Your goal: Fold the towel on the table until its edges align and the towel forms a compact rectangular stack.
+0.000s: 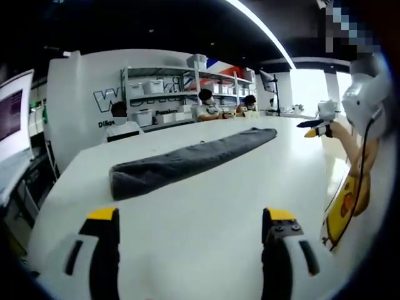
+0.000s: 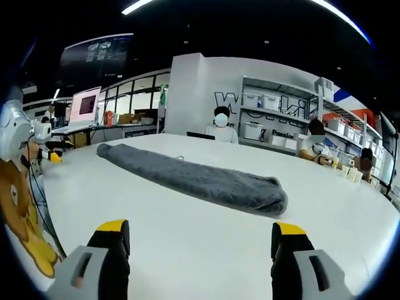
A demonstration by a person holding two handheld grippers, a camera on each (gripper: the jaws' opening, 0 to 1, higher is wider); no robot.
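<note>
Both grippers, left (image 1: 190,222) and right (image 2: 200,237), hover with jaws wide and empty over the white table (image 1: 206,250). Beyond them, the grey towel (image 1: 187,161) lies as a long narrow band. It looks soft, light and limp; pinch its two ends.

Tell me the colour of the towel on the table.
Dark grey, plain, no pattern. The towel shows best in the right gripper view.

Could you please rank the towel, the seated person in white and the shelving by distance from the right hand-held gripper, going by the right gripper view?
1. Towel, lying across the table just ahead.
2. Person, seated behind the table's far edge.
3. Shelving, against the back wall, right.
</note>
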